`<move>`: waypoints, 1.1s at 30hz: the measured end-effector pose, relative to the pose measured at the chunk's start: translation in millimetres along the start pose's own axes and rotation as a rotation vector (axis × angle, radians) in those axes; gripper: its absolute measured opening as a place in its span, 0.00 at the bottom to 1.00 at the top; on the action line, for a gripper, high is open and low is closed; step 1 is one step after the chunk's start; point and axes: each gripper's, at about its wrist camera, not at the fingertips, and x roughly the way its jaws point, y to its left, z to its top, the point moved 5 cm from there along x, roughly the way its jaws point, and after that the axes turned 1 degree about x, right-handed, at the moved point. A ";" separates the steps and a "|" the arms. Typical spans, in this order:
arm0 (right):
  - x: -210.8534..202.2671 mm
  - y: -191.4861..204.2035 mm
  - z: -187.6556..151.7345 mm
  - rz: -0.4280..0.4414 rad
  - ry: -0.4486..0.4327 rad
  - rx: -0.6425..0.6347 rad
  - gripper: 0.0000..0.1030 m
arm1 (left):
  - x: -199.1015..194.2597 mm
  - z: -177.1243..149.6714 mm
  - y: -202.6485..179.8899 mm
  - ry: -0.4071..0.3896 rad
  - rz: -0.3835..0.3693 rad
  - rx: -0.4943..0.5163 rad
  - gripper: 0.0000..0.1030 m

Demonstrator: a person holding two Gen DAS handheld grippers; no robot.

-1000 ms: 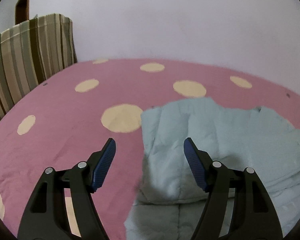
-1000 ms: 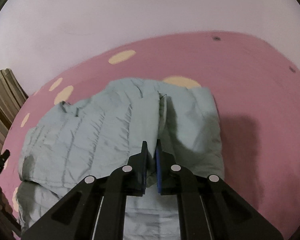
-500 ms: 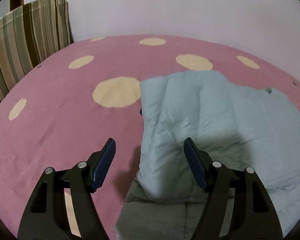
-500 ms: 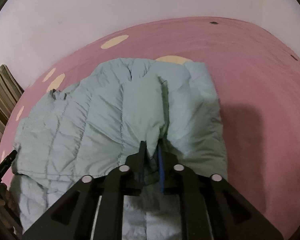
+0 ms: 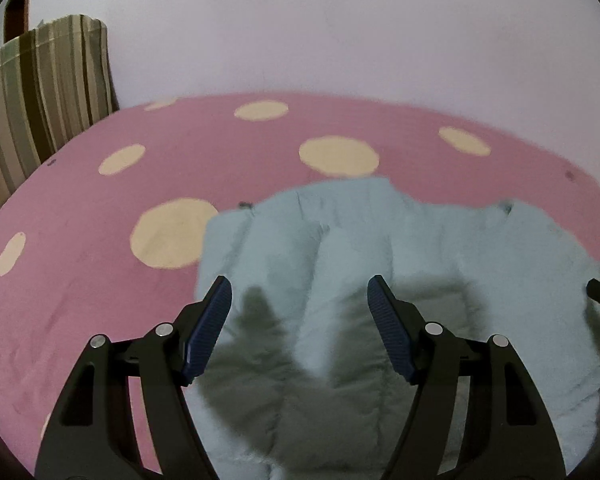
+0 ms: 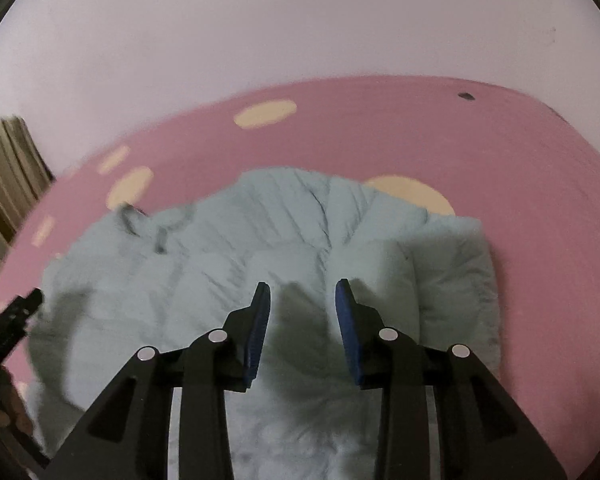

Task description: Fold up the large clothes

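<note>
Jacket (image 5: 364, 264), pale blue-green and quilted, lying folded over on itself on the pink bedspread (image 5: 80, 280). Puffy, with stitched channels running away from both cameras and a doubled-up layer visible at the near edge.

Nearest in the left wrist view: left gripper (image 5: 299, 296), spread wide, nothing between the blue ribbed pads (image 5: 204, 336). Hovering over the left part of the jacket, casting a dark two-pronged shadow onto the fabric right below. Can't really tell whether touching or just above. Left edge of the jacket sits just inside the left finger, pink cover beyond that.

Same deal on the right wrist view: right gripper (image 6: 303, 296) parted about halfway, gripping nothing, aimed down over the middle of the jacket (image 6: 228, 256) with its own shadow between the fingers. Thick rolled edge of the jacket off to the right, collar-ish bunching at the far left. Black tip of the other gripper poking in at the left edge of that frame.

Further back: cream polka dots (image 5: 172, 232) scattered across the bedspread, one partly tucked under the jacket's far edge. Striped pillow (image 5: 40, 92) propped up at the far left, green and brown stripes. Plain pale wall (image 5: 340, 28) behind everything.
</note>
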 end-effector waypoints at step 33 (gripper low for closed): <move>3.9 -19.1 -58.7 -0.036 0.055 -0.035 0.43 | 27.5 -55.2 37.3 0.176 0.034 -0.052 0.87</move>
